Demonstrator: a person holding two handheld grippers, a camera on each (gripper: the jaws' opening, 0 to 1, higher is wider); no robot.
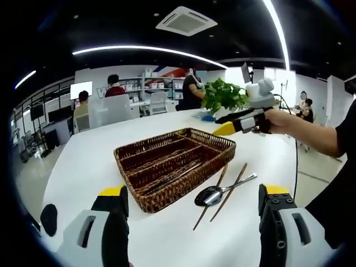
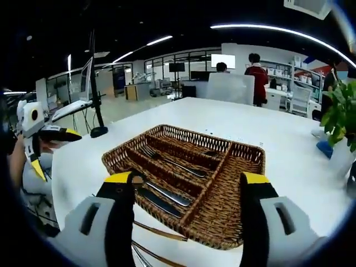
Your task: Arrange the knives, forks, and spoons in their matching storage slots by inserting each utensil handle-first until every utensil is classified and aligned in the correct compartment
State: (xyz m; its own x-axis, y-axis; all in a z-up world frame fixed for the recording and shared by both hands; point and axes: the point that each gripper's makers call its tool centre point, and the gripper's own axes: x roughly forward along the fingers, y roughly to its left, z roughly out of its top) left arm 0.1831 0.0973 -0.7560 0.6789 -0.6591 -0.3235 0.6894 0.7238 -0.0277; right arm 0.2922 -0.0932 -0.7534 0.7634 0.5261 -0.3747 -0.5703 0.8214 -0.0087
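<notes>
A woven wicker cutlery tray (image 1: 219, 146) sat near the middle of a white table (image 1: 100, 150), already part-filled. In the right gripper view a fork (image 2: 167, 161) lay in one long slot and a knife (image 2: 161, 194) in the slot nearer the camera, while the broad compartment at the tray's right side looked bare.

Work remained: a spoon (image 1: 214, 194) and a pair of brown chopsticks (image 1: 225, 189) lay loose on the tabletop just beside the tray's near right corner, touching one another, not yet sorted. By these pictures the sorting looked partly done, with at least those pieces left.

The left gripper (image 1: 192, 214) hung low over the table's near edge, jaws spread wide and holding nothing. The right gripper (image 2: 189, 200) hovered over the tray's near rim, jaws likewise parted and empty.

A potted green plant (image 1: 222, 95) stood beyond the tray at the far side, and people (image 1: 114, 86) sat at desks in the open office behind.
</notes>
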